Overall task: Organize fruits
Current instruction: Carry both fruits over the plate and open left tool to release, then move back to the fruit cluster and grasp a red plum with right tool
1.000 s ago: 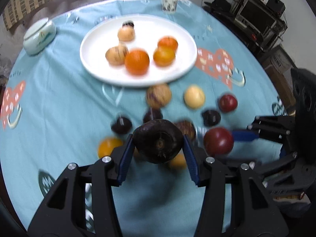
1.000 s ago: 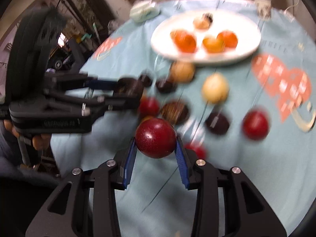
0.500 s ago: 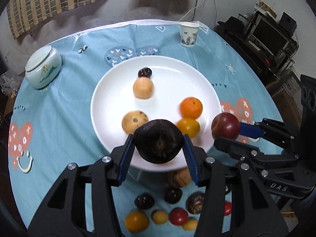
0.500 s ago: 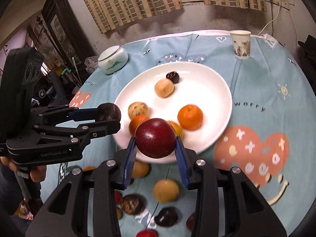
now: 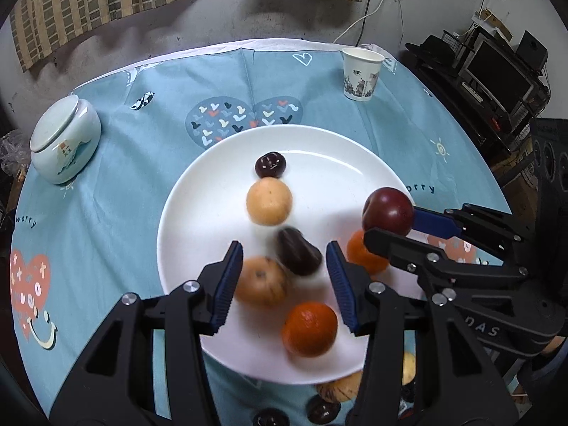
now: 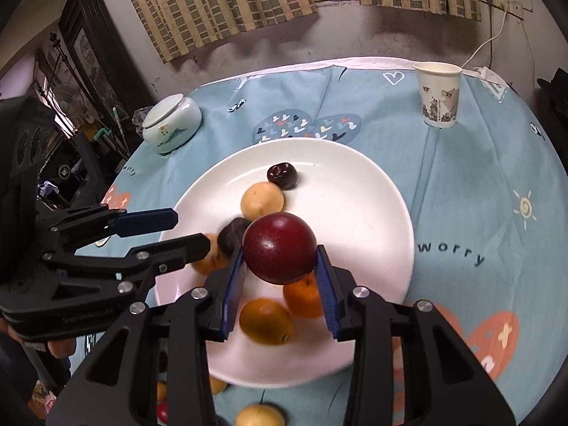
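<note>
We've got a round table with a light blue tablecloth (image 5: 142, 177), hearts and a little sun printed on it. Near the far right edge stands a paper cup (image 5: 362, 74), upright. Over by the left edge sits a pale ceramic jar (image 5: 64, 143) with its lid on. Behind the table we see checked curtains (image 6: 220, 3) and a white cable (image 5: 369, 14) on the wall.

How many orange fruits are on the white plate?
2. One orange fruit lies near the front rim of the plate; the other sits beside it, partly behind the right gripper. Grippers may hide more.
</note>
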{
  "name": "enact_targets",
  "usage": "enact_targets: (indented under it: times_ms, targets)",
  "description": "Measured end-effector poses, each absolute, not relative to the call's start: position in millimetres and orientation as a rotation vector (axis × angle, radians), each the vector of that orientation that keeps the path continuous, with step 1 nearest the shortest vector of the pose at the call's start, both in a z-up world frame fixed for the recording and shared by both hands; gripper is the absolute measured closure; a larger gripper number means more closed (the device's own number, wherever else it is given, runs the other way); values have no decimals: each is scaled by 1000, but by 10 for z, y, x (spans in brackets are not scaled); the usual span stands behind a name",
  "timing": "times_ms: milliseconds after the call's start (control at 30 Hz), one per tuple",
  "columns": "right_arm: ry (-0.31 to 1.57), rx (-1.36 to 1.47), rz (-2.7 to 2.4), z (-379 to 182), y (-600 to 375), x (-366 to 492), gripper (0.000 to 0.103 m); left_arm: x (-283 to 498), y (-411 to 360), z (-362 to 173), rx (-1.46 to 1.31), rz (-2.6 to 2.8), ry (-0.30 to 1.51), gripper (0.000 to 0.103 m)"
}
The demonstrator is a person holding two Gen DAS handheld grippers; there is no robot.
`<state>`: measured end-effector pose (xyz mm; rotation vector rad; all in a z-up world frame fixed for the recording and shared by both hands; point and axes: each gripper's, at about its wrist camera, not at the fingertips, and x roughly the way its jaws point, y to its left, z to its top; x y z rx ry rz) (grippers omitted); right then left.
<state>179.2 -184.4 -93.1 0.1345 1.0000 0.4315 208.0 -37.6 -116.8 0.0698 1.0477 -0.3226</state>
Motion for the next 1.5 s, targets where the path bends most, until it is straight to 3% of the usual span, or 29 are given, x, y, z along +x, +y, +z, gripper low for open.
enact_targets:
  times_ms: [167,400,433,500,533,700,833,1133,1300,1400,1467,1500]
  targets:
    - [1035,108,412,-1055,-1809,2002,62,2206,-362,-1247,72,-314,1062,53]
    - [1073,63,365,-1105,-1826,2046,60,2178,-256,-1254,55,-289,1072,45]
    - [1069,65,368,-1082,-1836,2022,50,2154,-249,-1239,55,-283,1069,45]
    - [1040,65,338,-1022,-1858,1989,17,2099,-241,-1184,47,-281,1065,44]
    - [1021,67,336,-975,-1875,1962,16,2068,-240,-1148,48,-277,1059,43]
    - [974,95,330,-701,-2011,1699,16,1759,-144,-877,41,-270,1003,43]
    - [956,76,340,-601,-2153,1166,16,1404,75,-818,15,-241,994,36]
    - [1050,98,359,-992,-2275,-285,16,403,325,-1150,-24,-246,1107,31]
    - [1087,10,400,-1148,-2043,-602,17,26,284,-1372,-26,-273,1182,31]
    - [1085,-25,428,-1173,-1913,-612,22,-114,230,-1470,-6,-279,1214,31]
    - [1093,-53,446,-1206,-1844,-587,30,-194,179,-1503,25,-281,1221,31]
    - [1098,-68,456,-1221,-1803,-569,39,-233,160,-1513,32,-285,1225,31]
